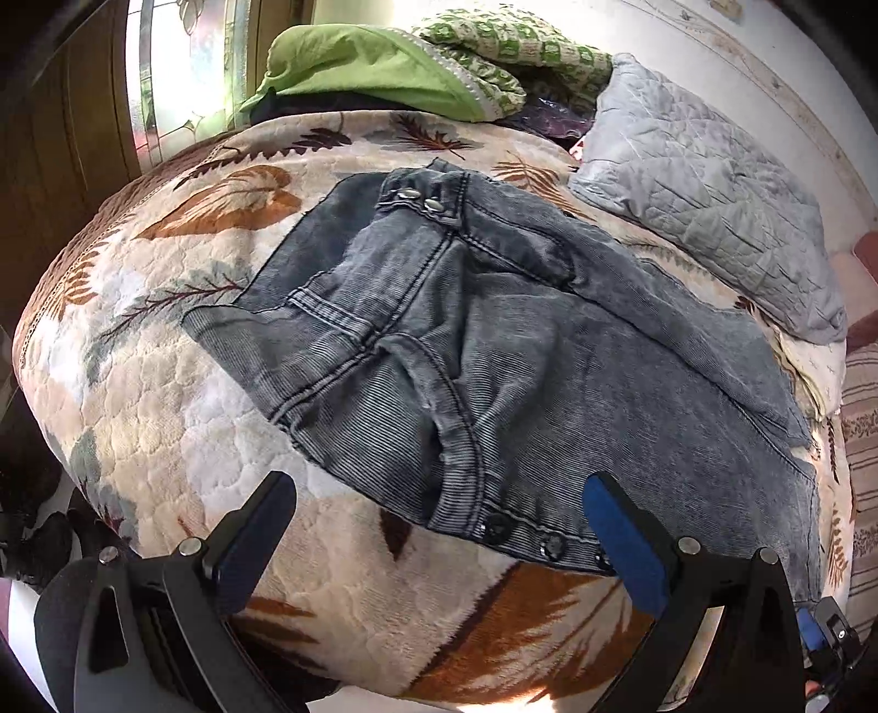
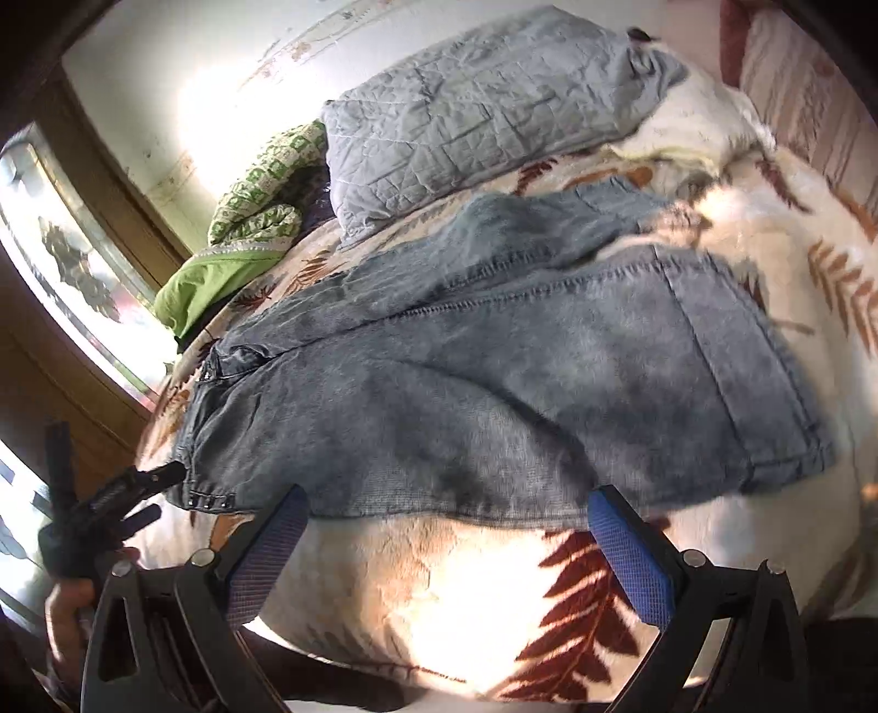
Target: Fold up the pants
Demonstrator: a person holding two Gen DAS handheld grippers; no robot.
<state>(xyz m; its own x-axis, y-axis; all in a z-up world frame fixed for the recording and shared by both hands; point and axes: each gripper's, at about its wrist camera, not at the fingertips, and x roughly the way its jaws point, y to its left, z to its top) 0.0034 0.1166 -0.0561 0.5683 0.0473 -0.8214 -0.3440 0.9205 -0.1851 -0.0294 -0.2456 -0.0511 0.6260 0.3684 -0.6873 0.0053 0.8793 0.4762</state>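
Grey-blue denim pants [image 1: 521, 351] lie spread on a leaf-patterned blanket [image 1: 164, 384] that covers a bed. Their waistband with metal snaps [image 1: 521, 535] faces my left gripper [image 1: 439, 491]. That gripper is open, hovering just above the near waistband edge with nothing between its blue pads. In the right wrist view the pants [image 2: 494, 384] run from the waist at the left to the leg hems at the right. My right gripper [image 2: 449, 507] is open at the pants' near side edge, holding nothing. The left gripper [image 2: 118, 491], held by a hand [image 2: 66, 609], shows beside the waist.
A grey quilted pillow [image 1: 702, 181] [image 2: 483, 104] lies beyond the pants by the wall. Green cloth [image 1: 373, 71] and a green-and-white patterned cover [image 1: 510, 49] are piled at the far corner near a window [image 1: 186, 71]. Striped bedding [image 1: 861, 466] lies at the right.
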